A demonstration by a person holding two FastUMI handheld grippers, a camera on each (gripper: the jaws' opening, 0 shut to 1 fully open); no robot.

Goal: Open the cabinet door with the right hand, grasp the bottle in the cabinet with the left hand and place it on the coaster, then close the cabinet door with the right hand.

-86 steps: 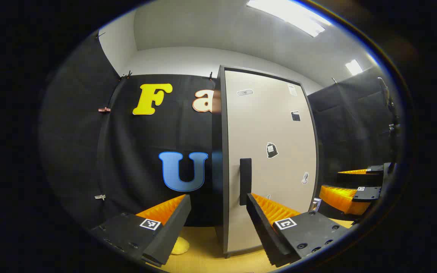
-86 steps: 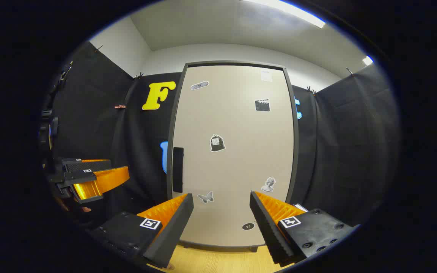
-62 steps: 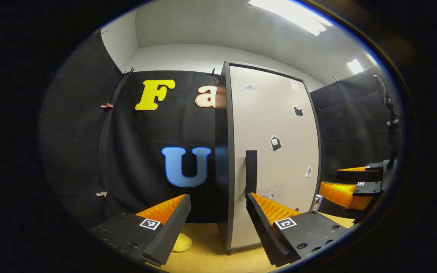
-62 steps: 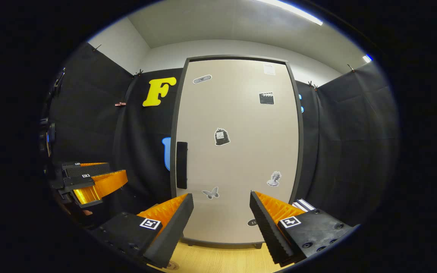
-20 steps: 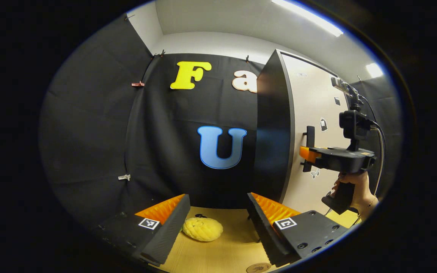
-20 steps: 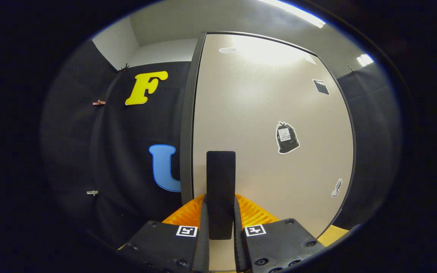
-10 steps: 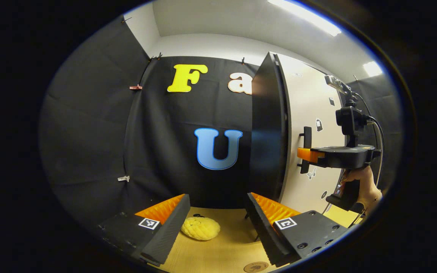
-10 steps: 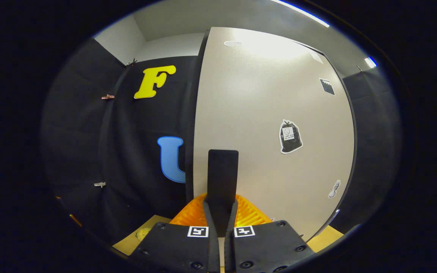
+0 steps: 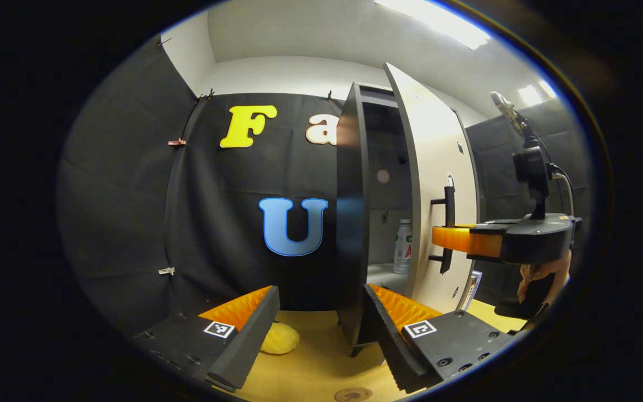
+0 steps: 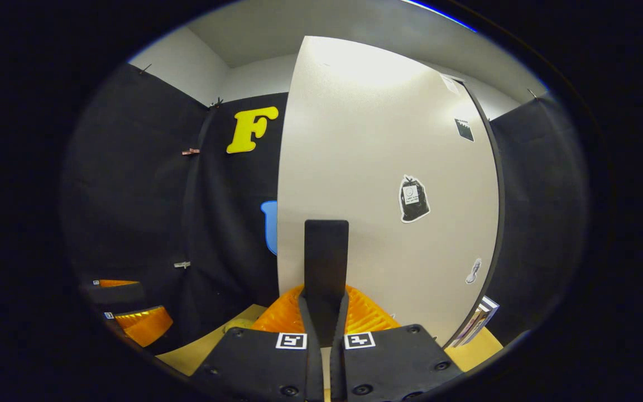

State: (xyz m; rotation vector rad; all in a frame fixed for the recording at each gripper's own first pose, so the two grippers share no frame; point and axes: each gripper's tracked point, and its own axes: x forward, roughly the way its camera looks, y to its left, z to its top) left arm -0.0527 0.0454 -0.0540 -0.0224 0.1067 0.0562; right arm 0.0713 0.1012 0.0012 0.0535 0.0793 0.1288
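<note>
A tall cabinet with dark sides stands on the wooden table. Its beige door hangs partly open, and a clear bottle with a white cap stands on a shelf inside. In the left gripper view my right gripper is shut on the dark door handle, held by a hand. In the right gripper view both fingers of my right gripper press on the handle in front of the door. My left gripper is open and holds nothing, low before the cabinet's near edge. A round coaster lies below it on the table.
A yellow soft lump rests on the table left of the cabinet. Thin books or cards lean at the door's lower right. The left gripper appears low at the left in the right gripper view.
The right gripper closed on the handle and has pulled the door outward. The cabinet's inside and the bottle have come into sight. The left gripper has drifted a little toward the opening.
</note>
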